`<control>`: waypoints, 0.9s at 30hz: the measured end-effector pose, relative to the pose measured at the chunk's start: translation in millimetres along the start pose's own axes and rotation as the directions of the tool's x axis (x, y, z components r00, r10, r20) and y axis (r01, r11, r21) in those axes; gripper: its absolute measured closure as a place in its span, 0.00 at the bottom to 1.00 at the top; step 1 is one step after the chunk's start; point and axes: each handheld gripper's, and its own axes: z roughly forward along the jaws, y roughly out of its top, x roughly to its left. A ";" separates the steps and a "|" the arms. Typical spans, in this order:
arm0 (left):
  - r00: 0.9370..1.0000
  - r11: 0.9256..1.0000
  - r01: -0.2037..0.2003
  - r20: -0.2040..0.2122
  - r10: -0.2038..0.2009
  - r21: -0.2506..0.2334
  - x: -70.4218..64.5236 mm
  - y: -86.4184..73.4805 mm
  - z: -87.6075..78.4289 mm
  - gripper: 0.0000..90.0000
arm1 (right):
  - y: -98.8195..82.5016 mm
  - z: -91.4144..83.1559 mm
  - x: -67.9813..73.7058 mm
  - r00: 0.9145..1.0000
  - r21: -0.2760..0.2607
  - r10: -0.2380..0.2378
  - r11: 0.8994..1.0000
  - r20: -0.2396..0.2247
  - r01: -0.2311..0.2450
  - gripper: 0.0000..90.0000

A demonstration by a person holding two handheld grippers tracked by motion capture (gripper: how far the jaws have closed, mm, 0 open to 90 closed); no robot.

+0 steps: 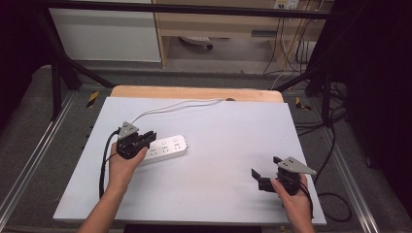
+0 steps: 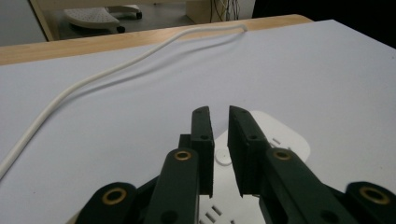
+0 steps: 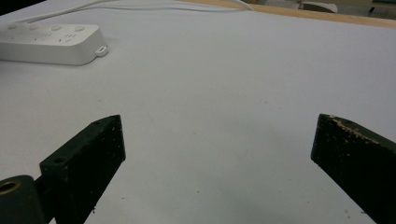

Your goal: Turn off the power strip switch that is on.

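In the high view, a white power strip (image 1: 165,148) is seen lying on the table (image 1: 223,141), its long axis running left to right with a slight upward tilt; the left tongs (image 1: 145,139) are poised over its left end, while the right tongs (image 1: 260,178) are held well apart — far off to the right.

In the left gripper view, the left tongs (image 2: 220,140) are nearly closed, a narrow gap left between them and nothing gripped — the strip lies just beneath.

In the right gripper view, the right tongs (image 3: 217,158) are spread wide and empty; the strip is seen far off at upper left.
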 end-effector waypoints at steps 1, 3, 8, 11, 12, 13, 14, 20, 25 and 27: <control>1.000 1.000 0.002 0.001 -0.002 0.006 0.0 -0.7 0.8 0.91 | 0.0 0.1 0.0 1.000 0.000 0.000 1.000 0.000 0.000 0.04; 1.000 1.000 0.000 0.001 0.000 0.017 0.5 -1.2 1.7 0.93 | -0.1 0.3 -0.1 1.000 0.001 -0.002 1.000 0.002 0.002 0.04; 1.000 1.000 0.002 0.006 -0.002 0.028 2.1 -2.6 2.8 0.96 | -0.6 0.9 -0.2 1.000 0.007 0.001 1.000 0.003 -0.001 0.04; 0.999 0.999 0.011 0.032 -0.012 0.044 3.9 -4.2 3.4 0.97 | -0.9 1.4 -0.4 1.000 0.009 0.000 1.000 0.002 0.000 0.04; 0.999 0.999 0.011 0.032 -0.012 0.044 3.9 -4.2 3.4 0.97 | -0.9 1.5 -0.3 1.000 0.009 0.002 1.000 0.002 -0.002 0.04; 0.999 0.999 0.011 0.031 -0.012 0.044 5.0 -5.1 3.8 0.97 | -0.9 1.6 -0.2 1.000 0.009 0.002 1.000 0.002 -0.002 0.03; 0.999 0.999 0.009 0.030 -0.011 0.046 5.5 -5.4 3.9 0.97 | -1.0 1.6 -0.4 1.000 0.010 0.000 1.000 0.002 0.000 0.04; 1.000 0.998 -0.005 0.030 0.003 0.065 5.9 -7.7 5.7 1.00 | -1.1 1.5 -0.4 1.000 0.009 0.008 1.000 -0.001 -0.008 0.03; 0.999 0.996 -0.019 0.033 0.016 0.086 5.5 -9.7 8.9 1.00 | -1.1 1.7 -0.7 1.000 0.009 0.010 1.000 0.000 -0.010 0.03; 1.000 0.995 -0.017 0.025 0.015 0.099 6.5 -10.6 10.6 1.00 | -1.3 1.9 -0.6 1.000 0.010 0.008 1.000 -0.001 -0.008 0.03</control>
